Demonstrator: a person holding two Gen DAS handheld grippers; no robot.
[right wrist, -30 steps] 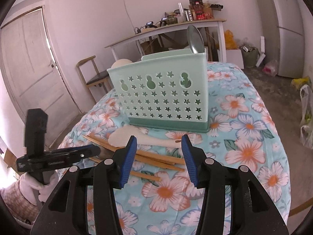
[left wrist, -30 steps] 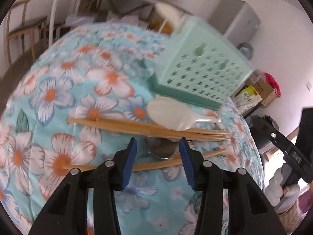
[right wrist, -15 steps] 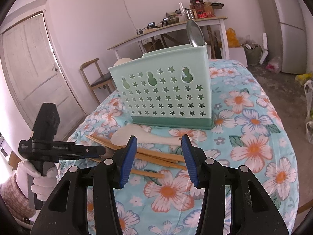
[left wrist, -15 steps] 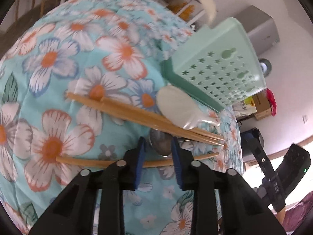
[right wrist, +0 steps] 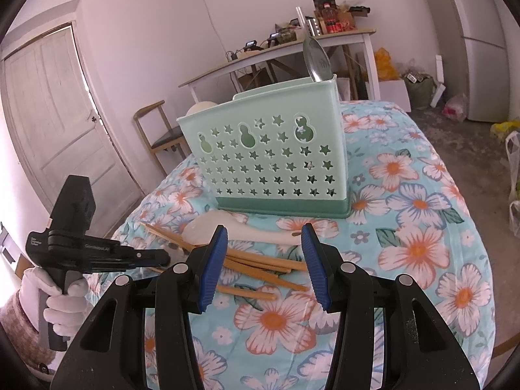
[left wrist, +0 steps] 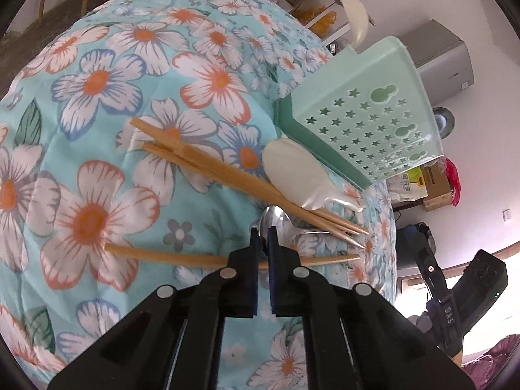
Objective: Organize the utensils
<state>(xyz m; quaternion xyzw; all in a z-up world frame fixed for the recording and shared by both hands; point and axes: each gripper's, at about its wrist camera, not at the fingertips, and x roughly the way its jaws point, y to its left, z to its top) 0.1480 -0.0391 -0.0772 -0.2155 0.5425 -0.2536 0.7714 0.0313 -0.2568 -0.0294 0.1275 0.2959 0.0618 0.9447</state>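
A metal spoon lies bowl-first on the floral cloth, under the tips of several wooden chopsticks. My left gripper is shut on the near rim of its bowl. One more chopstick lies crosswise under the fingers. A white rice paddle rests against the foot of the mint-green star-holed caddy. In the right wrist view my right gripper hangs open over the chopsticks, holding nothing, in front of the caddy. A large metal spoon stands in the caddy.
The floral cloth covers a rounded table that drops away on every side. A gloved hand holds the left gripper at the left. Behind stand a wooden chair, a cluttered white table and a fridge.
My left gripper rolled, tipped down toward the spoon and closed from wide open onto its bowl. The right gripper kept its place and stayed open.
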